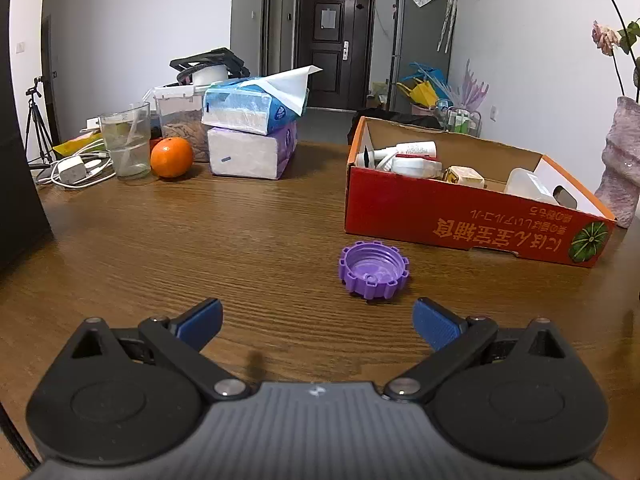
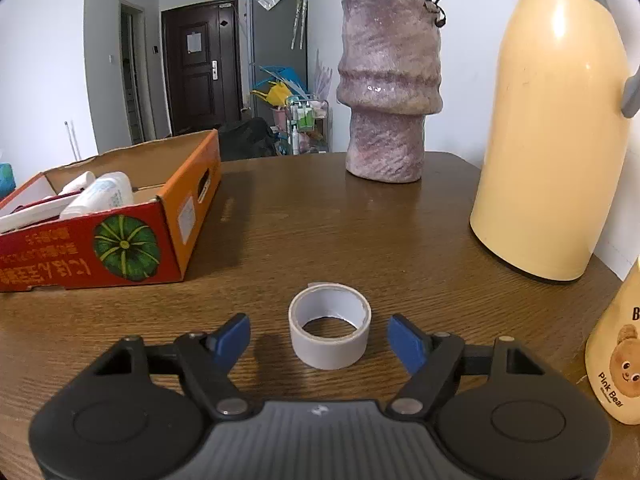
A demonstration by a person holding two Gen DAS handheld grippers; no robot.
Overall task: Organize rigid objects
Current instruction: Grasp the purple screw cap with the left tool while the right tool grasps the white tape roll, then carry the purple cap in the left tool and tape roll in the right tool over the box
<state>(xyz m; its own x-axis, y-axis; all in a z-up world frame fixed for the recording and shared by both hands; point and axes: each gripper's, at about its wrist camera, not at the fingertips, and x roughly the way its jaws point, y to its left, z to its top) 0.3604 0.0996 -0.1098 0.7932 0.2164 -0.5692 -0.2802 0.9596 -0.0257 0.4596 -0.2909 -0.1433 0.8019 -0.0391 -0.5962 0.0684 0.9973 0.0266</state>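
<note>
Left gripper [image 1: 318,326] spread wide, empty, low over the brown wood-grain table [image 1: 200,232]. Purple ribbed plastic bottle cap [image 1: 374,272], open side up, lies on the table just in front of the red-and-orange cardboard box [image 1: 460,216], slightly right of the gripper's centreline. Box already holds white bottles and tubes.

Right gripper [image 2: 319,338] also wide, holding nothing. White roll of tape [image 2: 330,326] lies flat on the table, near the box's right end, nearly between the blue pads [image 2: 404,340].

Judgement: both items are awaiting pickup. The tape is better aligned: advance a little, close across its outer wall. The left should shift right to centre the cap, then pinch across its ribs.
</note>
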